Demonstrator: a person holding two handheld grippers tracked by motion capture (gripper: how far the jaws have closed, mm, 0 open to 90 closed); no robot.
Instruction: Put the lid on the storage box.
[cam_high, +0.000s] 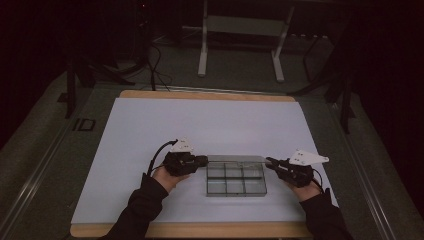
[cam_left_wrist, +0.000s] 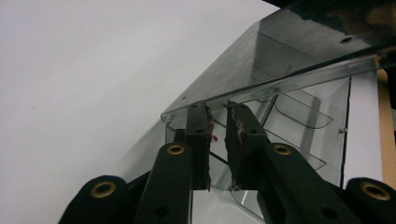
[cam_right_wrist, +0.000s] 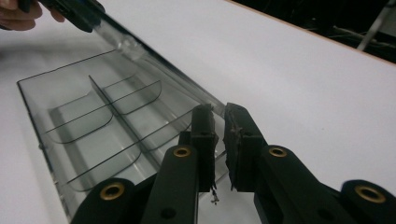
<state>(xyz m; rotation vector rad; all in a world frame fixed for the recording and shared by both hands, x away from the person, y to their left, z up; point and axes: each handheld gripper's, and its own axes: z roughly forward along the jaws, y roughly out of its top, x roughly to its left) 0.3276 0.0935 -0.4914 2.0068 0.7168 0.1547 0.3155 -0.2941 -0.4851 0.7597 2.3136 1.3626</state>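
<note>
On the white counter (cam_high: 150, 130), a clear compartment box (cam_high: 236, 186) sits near the front edge between two hand-held tools. Left tool (cam_high: 202, 160) and right tool (cam_high: 270, 161) each pinch an end of its raised lid (cam_high: 235, 158), jaws nearly closed.

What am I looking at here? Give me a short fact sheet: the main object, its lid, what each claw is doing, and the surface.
Object: clear plastic box with six compartments, nothing visible inside
Lid: clear lid, raised along the far edge
Left claw: shut on the lid's left corner
Right claw: shut on the lid's right corner
Surface: white sheet on a wooden table
</note>
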